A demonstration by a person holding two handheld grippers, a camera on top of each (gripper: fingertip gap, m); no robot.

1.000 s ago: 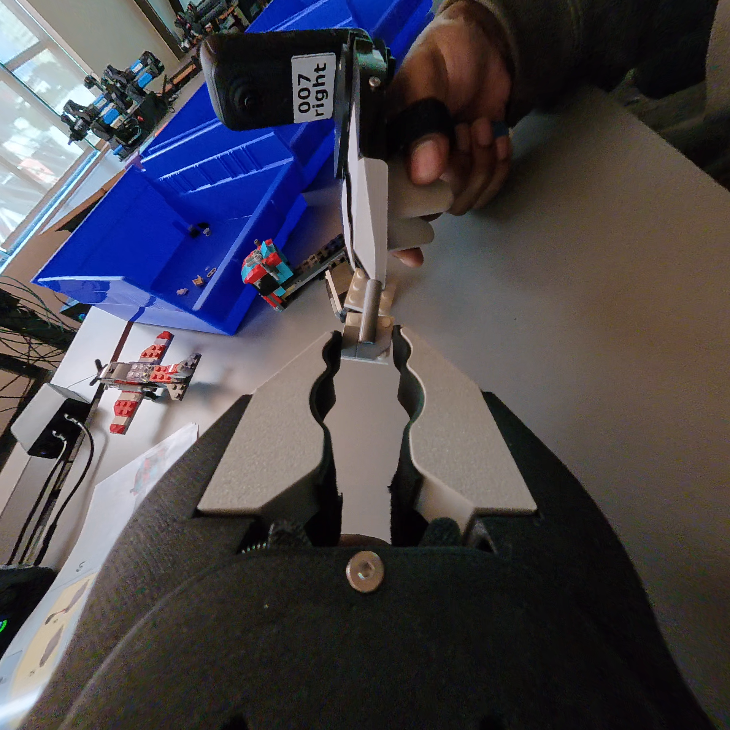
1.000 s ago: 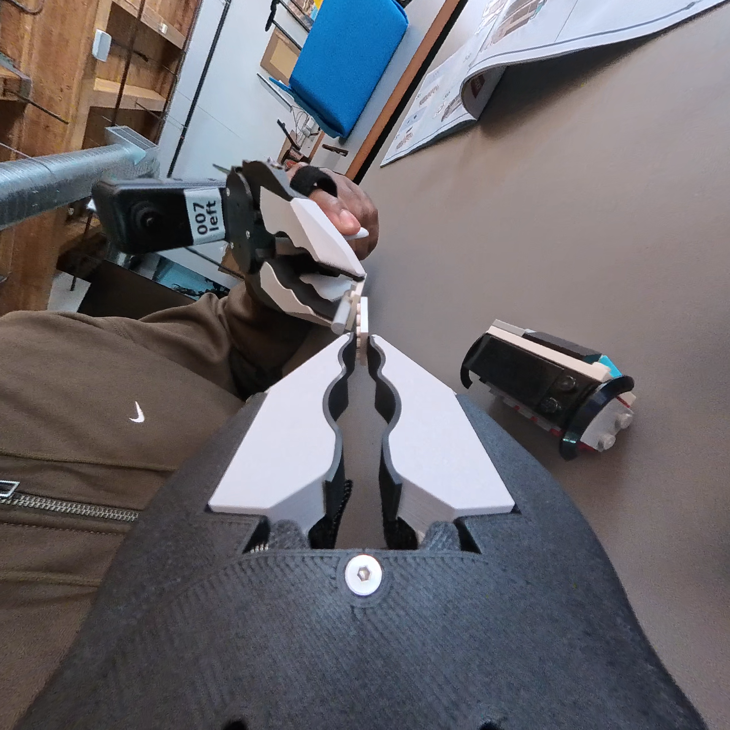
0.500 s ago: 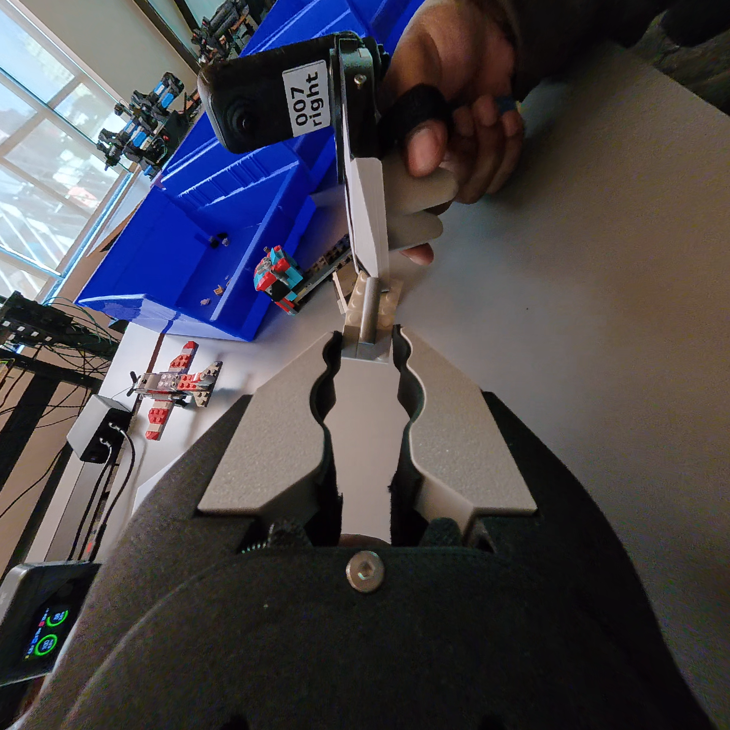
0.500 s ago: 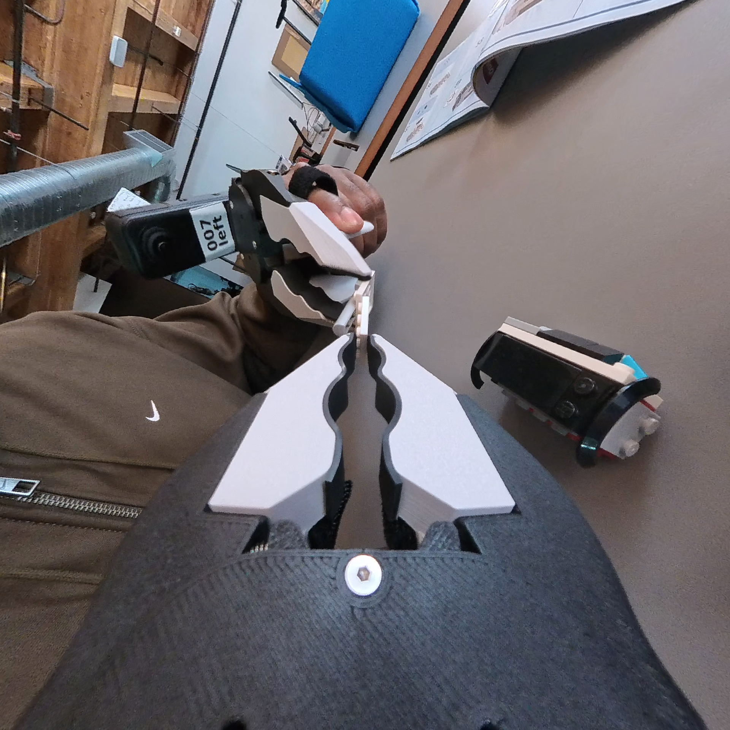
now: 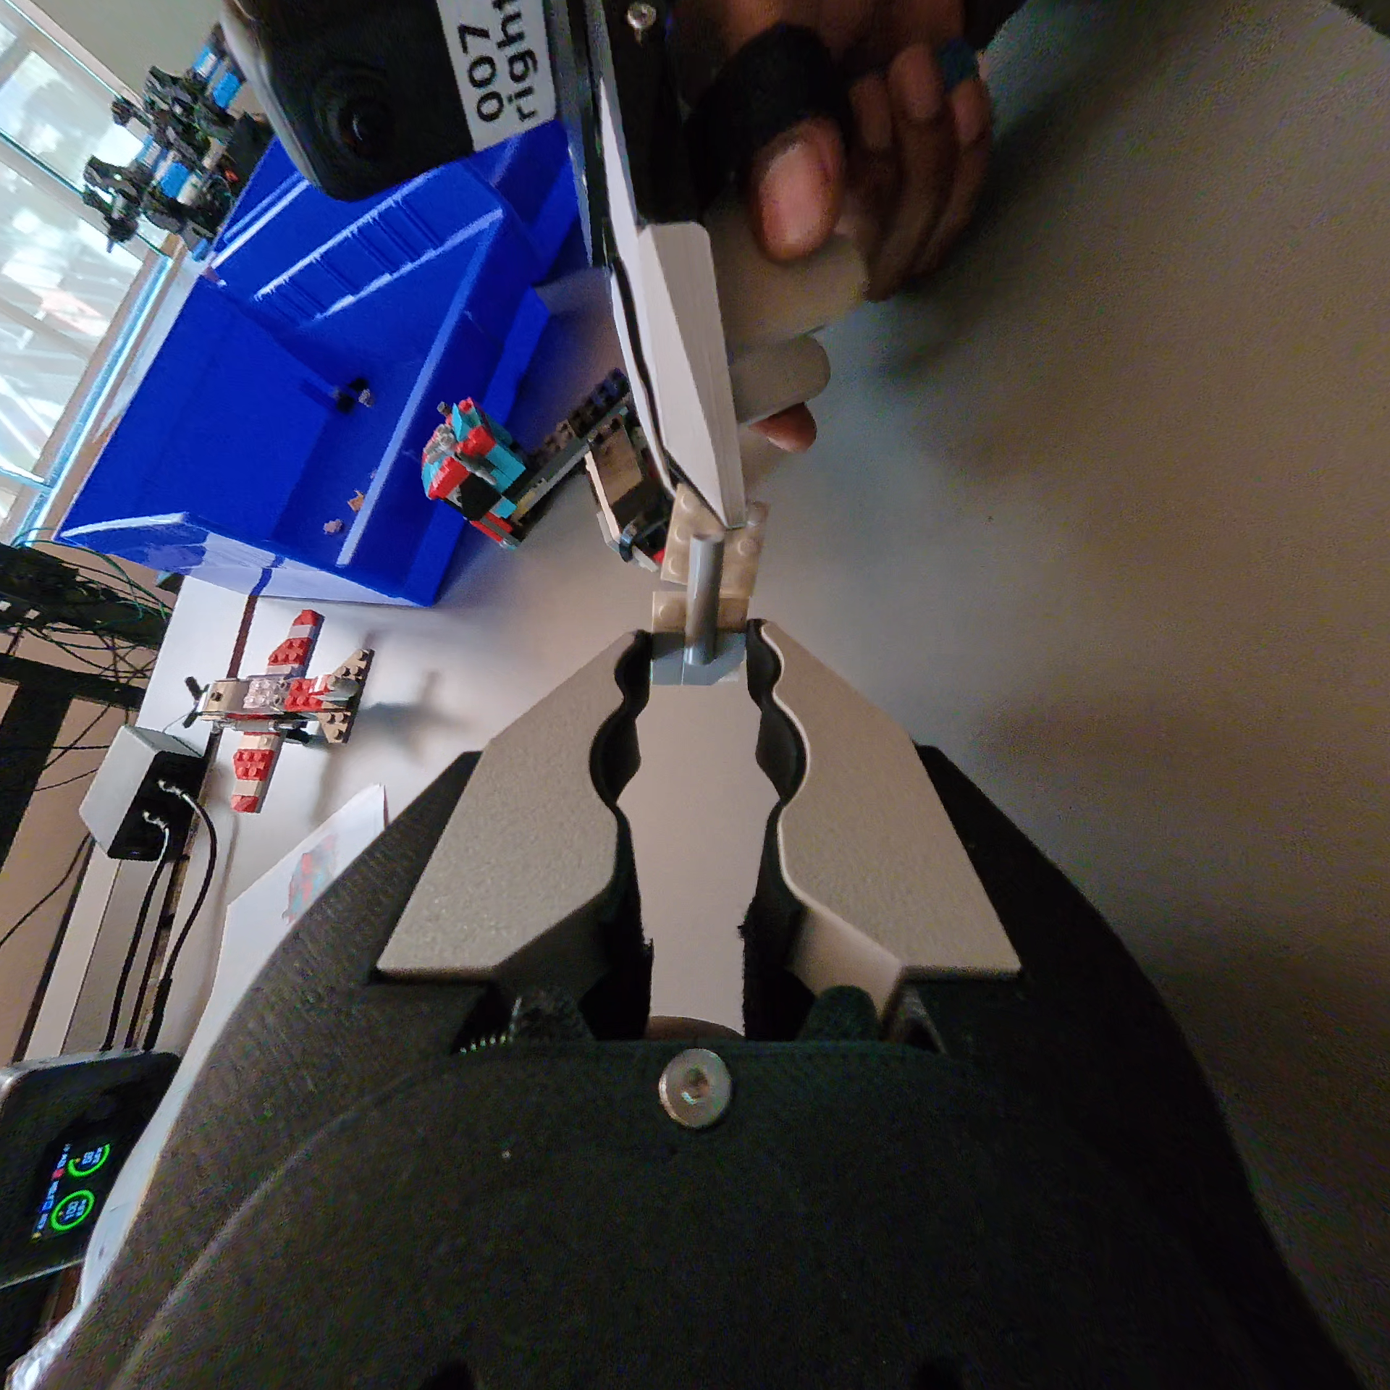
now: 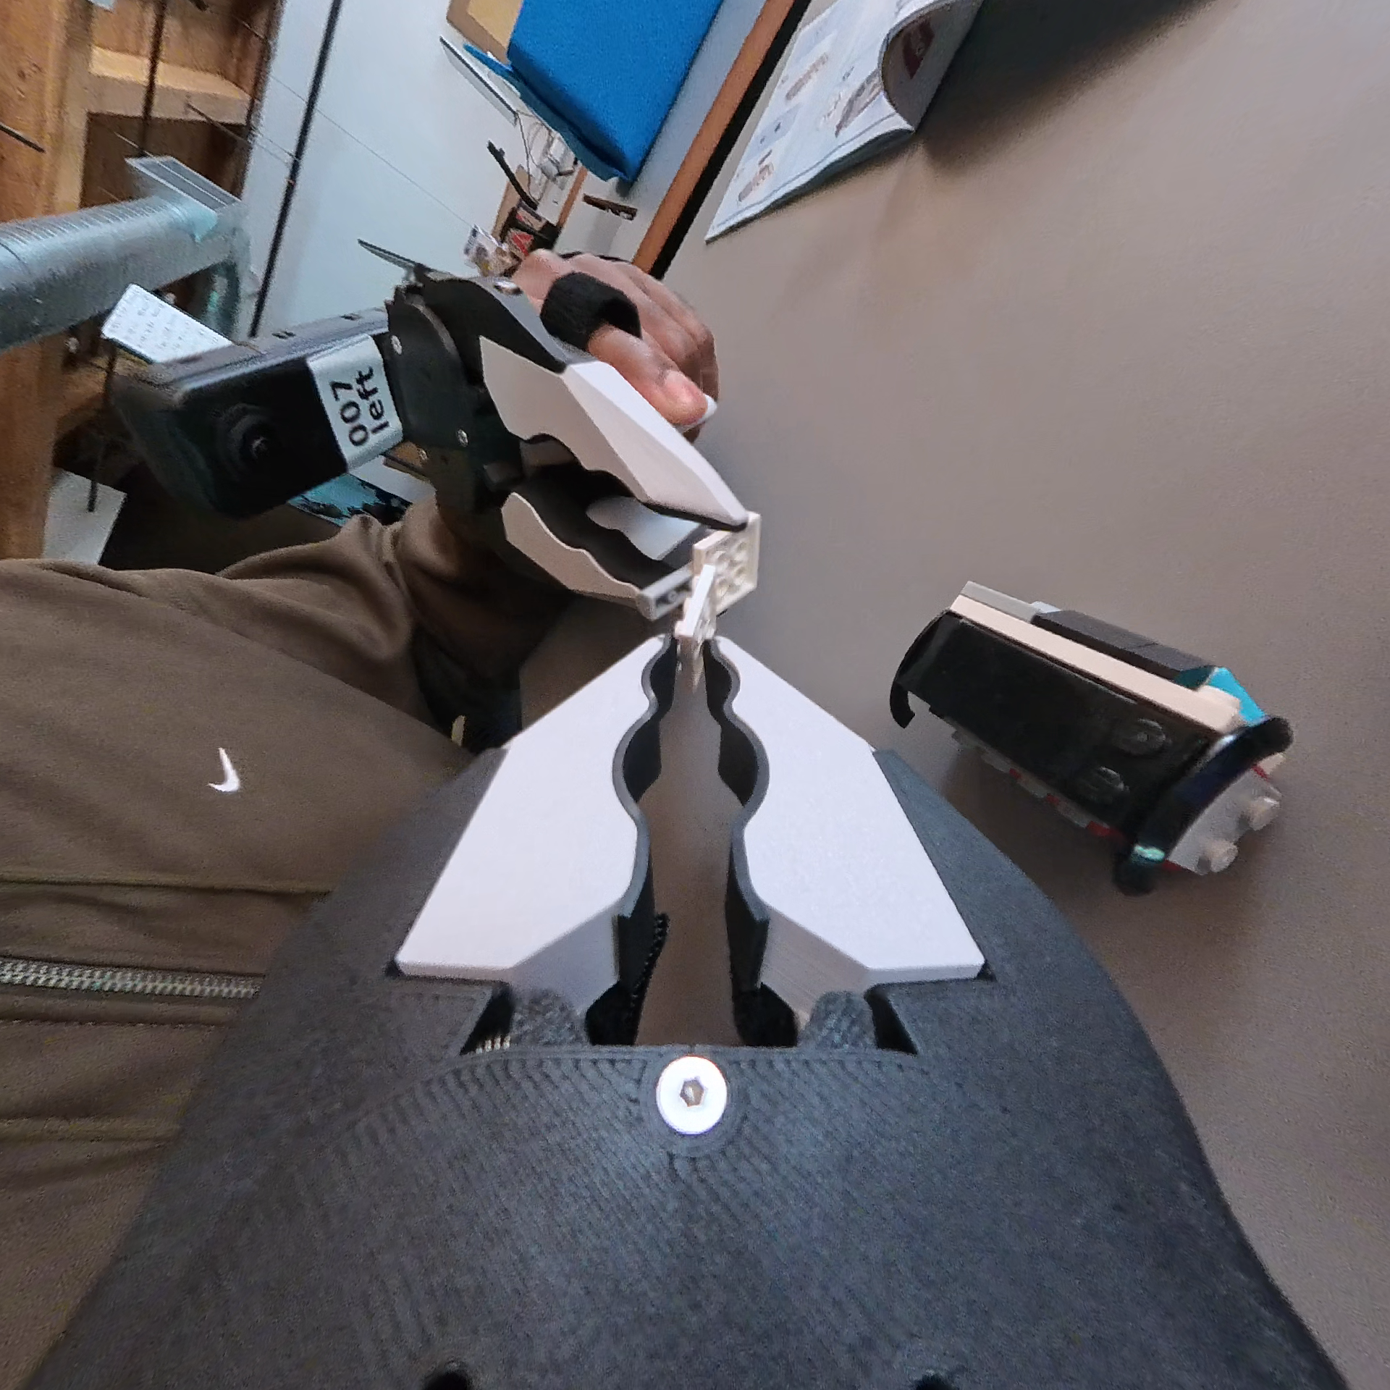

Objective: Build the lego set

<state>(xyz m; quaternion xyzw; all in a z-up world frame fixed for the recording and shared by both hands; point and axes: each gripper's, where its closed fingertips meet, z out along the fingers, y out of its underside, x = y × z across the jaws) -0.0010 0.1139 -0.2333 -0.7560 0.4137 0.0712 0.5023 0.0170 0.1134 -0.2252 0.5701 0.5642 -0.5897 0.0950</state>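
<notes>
Two grippers meet over the table – each pinching its own end of a small brick assembly

Nearest in its own view, the left gripper [image 5: 699, 639] stands part-spread, both pads pressed on a grey brick [image 5: 696, 666]. A grey rod [image 5: 705, 579] runs forward from it over pale studded plates [image 5: 741, 560]. Since a second ago the plate end has swung: the small white plate [image 6: 699, 624] now sits tilted against the studded plates rather than flat along them. The right gripper [image 6: 696, 654] is nearly shut, nipping that thin plate edge-on between its fingertips. The whole assembly hangs above the table [image 6: 1128, 376], touching neither it nor anything on it. Beyond lie a black brick-built model [image 6: 1075, 752], a red and white brick plane [image 5: 278, 699] – then blue bins [image 5: 301, 376] and an open booklet [image 6: 827, 98].
</notes>
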